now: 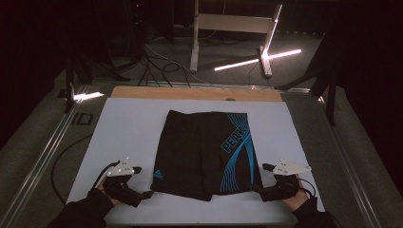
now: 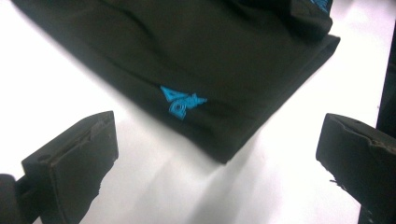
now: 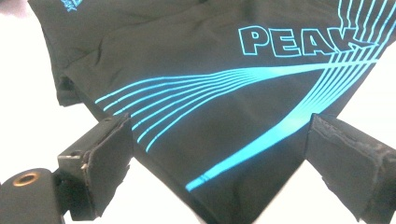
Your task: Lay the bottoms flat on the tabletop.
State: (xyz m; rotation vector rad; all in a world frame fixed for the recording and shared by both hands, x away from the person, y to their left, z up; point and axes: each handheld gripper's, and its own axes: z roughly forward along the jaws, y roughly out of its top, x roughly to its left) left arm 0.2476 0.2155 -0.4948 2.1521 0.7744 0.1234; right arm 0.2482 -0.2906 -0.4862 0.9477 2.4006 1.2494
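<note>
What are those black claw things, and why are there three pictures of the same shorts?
Those claws are grippers, tools with two black jaws that a person squeezes by hand. The person holds one in each hand: the left gripper and the right gripper.

One picture comes from a camera high above the table, looking down. The other two come from little cameras riding on the grippers, so you see along their jaws.

On the white table lies a pair of black shorts, spread flat, with blue stripes and the word PEAK. A small blue logo sits near one leg hem.

Nothing is held yet. Both grippers are open, one by each bottom corner of the shorts.
</note>
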